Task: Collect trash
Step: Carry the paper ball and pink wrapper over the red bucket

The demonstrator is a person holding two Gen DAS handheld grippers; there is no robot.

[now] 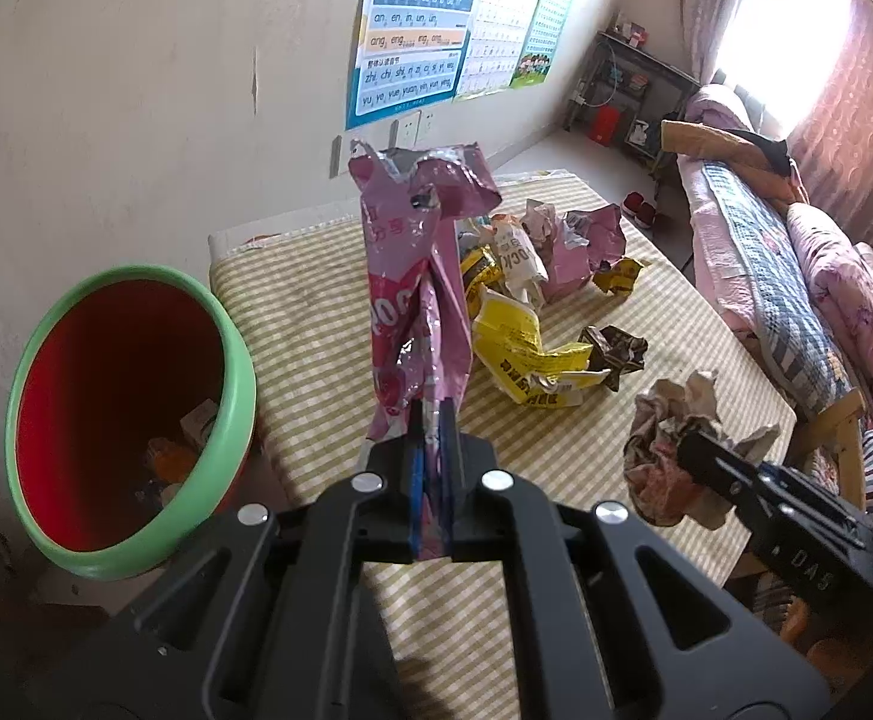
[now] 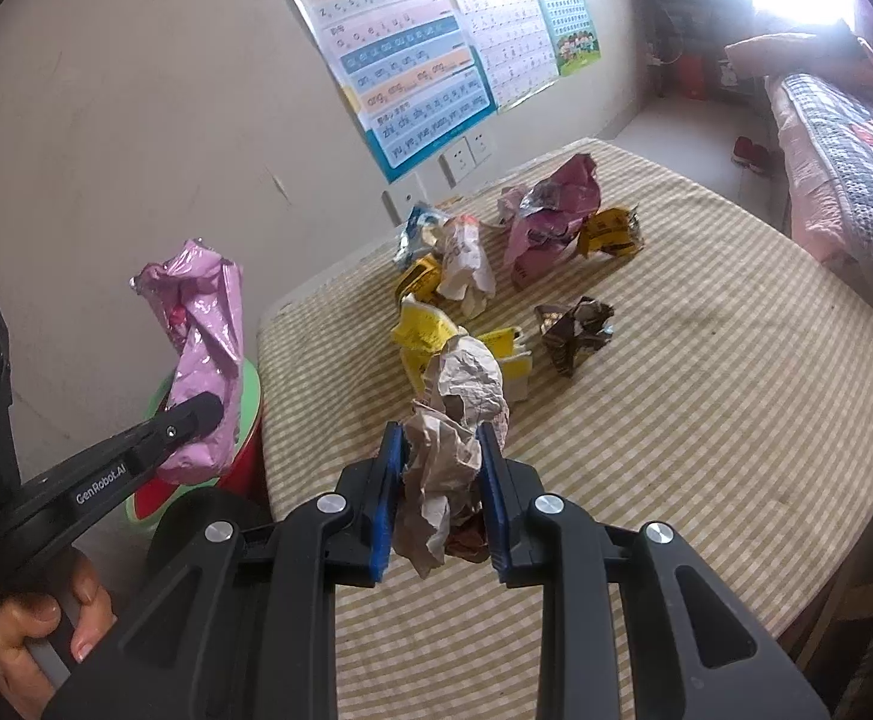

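Note:
My left gripper [image 1: 432, 420] is shut on a tall pink snack bag [image 1: 415, 276], held upright above the table's left edge, just right of the red bin with a green rim [image 1: 235, 372]. The bag also shows in the right wrist view [image 2: 205, 324], over the bin [image 2: 251, 396]. My right gripper [image 2: 441, 438] is shut on a crumpled beige paper wad [image 2: 457, 420], held above the table; it also shows in the left wrist view [image 1: 670, 438]. Several wrappers lie on the table: yellow [image 1: 520, 348], brown [image 1: 613, 351], pink [image 1: 580, 246].
The table has a yellow striped cloth [image 2: 706, 390] and stands against a wall with posters [image 1: 412, 30]. The bin holds some trash at its bottom [image 1: 172, 450]. A bed with quilts [image 1: 796, 252] runs along the right. A shelf [image 1: 628, 90] stands at the back.

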